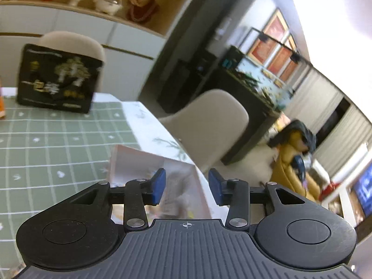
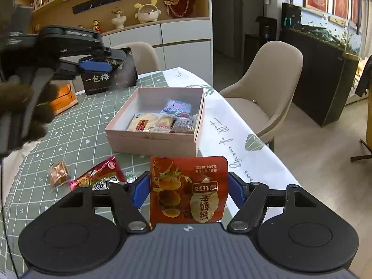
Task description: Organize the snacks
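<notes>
A red quail-egg packet [image 2: 188,190] stands upright between the blue pads of my right gripper [image 2: 187,189], which is shut on its two side edges. It hangs above the table, just in front of the open pink box [image 2: 151,139], which holds several wrapped snacks. My left gripper [image 1: 187,187] is open and empty, hovering over the right part of the pink box [image 1: 130,162], which looks blurred here. In the right wrist view, the left gripper [image 2: 102,66] hangs high at the left, above the table.
A small brown snack [image 2: 58,173] and a pink-red packet [image 2: 97,177] lie on the green checked tablecloth [image 2: 76,125] left of my right gripper. A black bag [image 2: 109,76] and an orange box [image 2: 64,97] stand at the back. Beige chairs [image 2: 267,81] flank the table's right edge.
</notes>
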